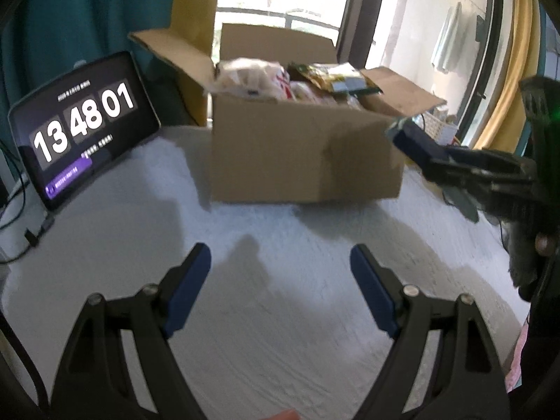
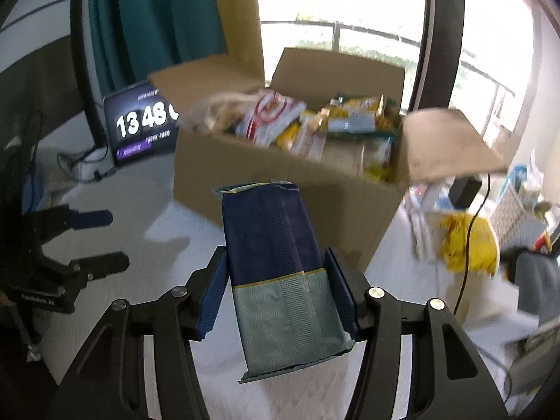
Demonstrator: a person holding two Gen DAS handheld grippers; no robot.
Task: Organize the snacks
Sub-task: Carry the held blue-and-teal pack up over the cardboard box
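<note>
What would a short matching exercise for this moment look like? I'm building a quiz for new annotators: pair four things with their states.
Things:
1. left gripper
2. right gripper
3. cardboard box
4. tablet

States:
A. flaps open, full of snack bags
B. propped up, showing a clock
C. clamped on the dark blue packet
D. jaws apart, nothing between them

Pairs: 1-D, 2-C, 3-A, 4-B
</note>
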